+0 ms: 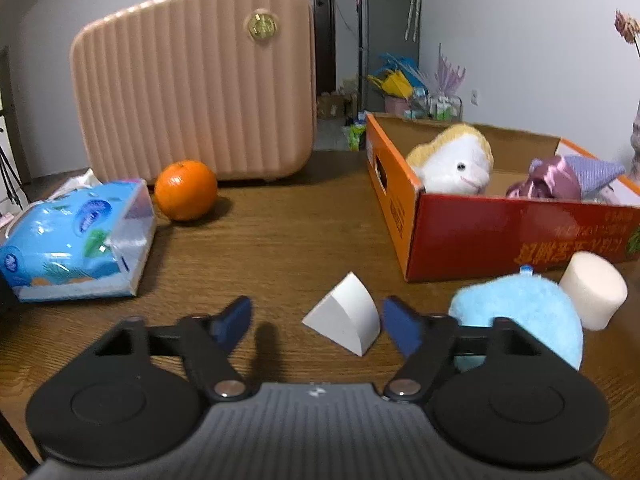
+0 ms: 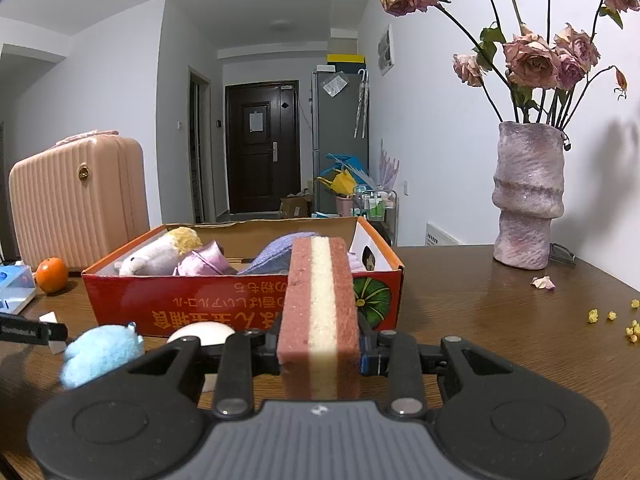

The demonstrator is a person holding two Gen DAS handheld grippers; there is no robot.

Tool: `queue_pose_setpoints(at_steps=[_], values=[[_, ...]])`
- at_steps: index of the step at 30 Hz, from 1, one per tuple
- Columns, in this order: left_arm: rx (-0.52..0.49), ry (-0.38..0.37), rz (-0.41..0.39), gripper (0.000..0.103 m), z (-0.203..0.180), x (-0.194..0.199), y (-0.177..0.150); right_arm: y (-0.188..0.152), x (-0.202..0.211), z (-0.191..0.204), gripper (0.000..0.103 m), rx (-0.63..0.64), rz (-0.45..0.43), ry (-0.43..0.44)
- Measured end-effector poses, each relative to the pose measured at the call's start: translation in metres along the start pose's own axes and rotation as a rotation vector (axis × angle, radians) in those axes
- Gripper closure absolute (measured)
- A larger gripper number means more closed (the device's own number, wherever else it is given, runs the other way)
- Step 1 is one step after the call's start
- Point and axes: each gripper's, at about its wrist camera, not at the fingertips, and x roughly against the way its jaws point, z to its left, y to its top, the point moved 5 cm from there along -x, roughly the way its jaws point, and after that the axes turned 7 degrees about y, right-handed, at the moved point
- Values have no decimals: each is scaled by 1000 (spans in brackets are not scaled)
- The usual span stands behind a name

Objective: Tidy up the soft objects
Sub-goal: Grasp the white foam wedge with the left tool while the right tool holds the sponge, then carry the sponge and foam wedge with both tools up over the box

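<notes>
Left gripper (image 1: pixel 316 322) sits unclenched around a white foam wedge (image 1: pixel 345 319), open wooden tabletop (image 1: pixel 280 232) ahead; right gripper (image 2: pixel 320 354) is grasping a pink-and-cream striped sponge block (image 2: pixel 319 312), with the orange cardboard box (image 2: pixel 240 300) right in front.

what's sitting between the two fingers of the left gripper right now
In the left wrist view, a white foam wedge lies on the table between the left gripper's fingers, close to the right-hand finger. The pads do not press on it.

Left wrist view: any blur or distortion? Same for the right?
Left wrist: soft throughout, suitcase edges bowed by fisheye, orange casts a soft shadow rightward. Right wrist: sharper, dark vignette at corners, walls curve, striped sponge close but readable.
</notes>
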Motion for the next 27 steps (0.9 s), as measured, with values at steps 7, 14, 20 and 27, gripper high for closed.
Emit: queue_pose_setpoints(at_steps=[7, 14, 20, 27], values=[[-28, -47, -17, 70, -9, 4, -2, 0, 1, 1, 73, 1, -4, 10], [4, -20, -58, 71, -1, 17, 0, 1, 3, 2, 73, 2, -9, 14], [48, -33, -118, 71, 4, 44, 2, 2, 6, 5, 73, 1, -19, 33], [68, -65, -183, 71, -1, 78, 4, 3, 11, 9, 73, 8, -35, 54]])
